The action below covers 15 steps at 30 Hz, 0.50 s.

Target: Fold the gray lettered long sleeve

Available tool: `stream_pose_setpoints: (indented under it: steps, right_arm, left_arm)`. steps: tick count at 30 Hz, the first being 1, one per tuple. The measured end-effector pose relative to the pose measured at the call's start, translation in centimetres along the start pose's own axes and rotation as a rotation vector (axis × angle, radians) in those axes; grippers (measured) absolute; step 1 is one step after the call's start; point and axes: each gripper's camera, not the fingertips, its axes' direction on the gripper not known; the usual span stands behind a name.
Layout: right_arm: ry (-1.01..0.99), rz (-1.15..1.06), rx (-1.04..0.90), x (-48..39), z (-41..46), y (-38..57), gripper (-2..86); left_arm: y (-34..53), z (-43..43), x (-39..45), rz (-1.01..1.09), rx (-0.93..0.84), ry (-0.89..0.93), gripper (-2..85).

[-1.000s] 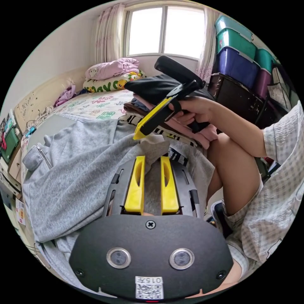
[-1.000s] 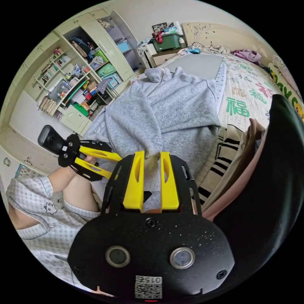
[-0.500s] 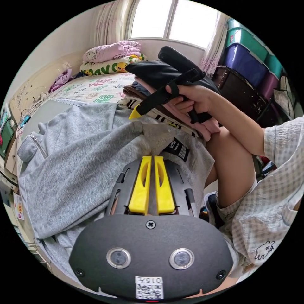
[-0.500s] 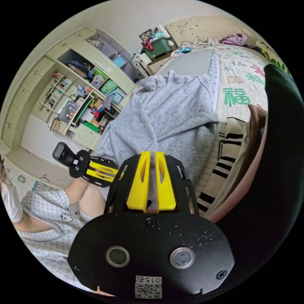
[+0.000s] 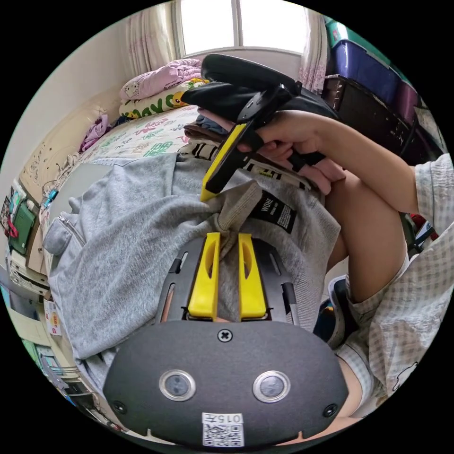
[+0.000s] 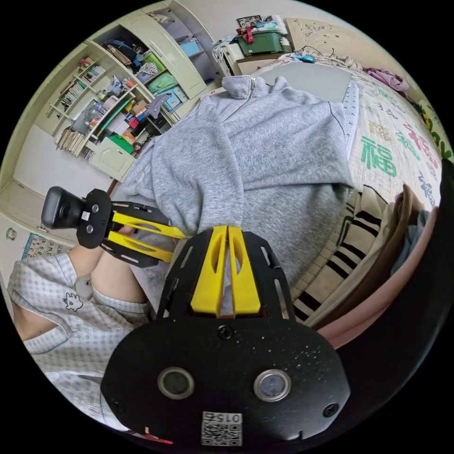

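Gray long sleeve (image 6: 265, 142), pinched in right hand-held gripper (image 6: 227, 234)

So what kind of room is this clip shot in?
Most likely a bedroom in a home. The gray sweatshirt lies on a bed with a printed cover, folded bedding is piled by the window, and cluttered shelves line one wall.

Illumination: diffuse daylight from the window (image 5: 236, 23), which is overexposed to white. Shadows are soft. Both views show strong fisheye curvature toward a black circular border. Focus is sharp at centre; rim detail is compressed and slightly soft.
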Motion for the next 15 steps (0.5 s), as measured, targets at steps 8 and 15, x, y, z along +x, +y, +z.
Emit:
stream_pose_setpoints:
  steps: [8, 15]
  right_arm:
    - [0.182, -0.006, 0.048, -3.1, -0.2, 1.0, -0.5]
    - [0.319, -0.071, -0.04, -6.5, 3.0, 0.4, -0.5]
  left_arm:
    - [-1.5, -3.1, -1.3, 0.061, 0.014, -0.002, 2.3]
    - [-3.6, -3.5, -3.3, 0.097, -0.045, 0.016, 2.5]
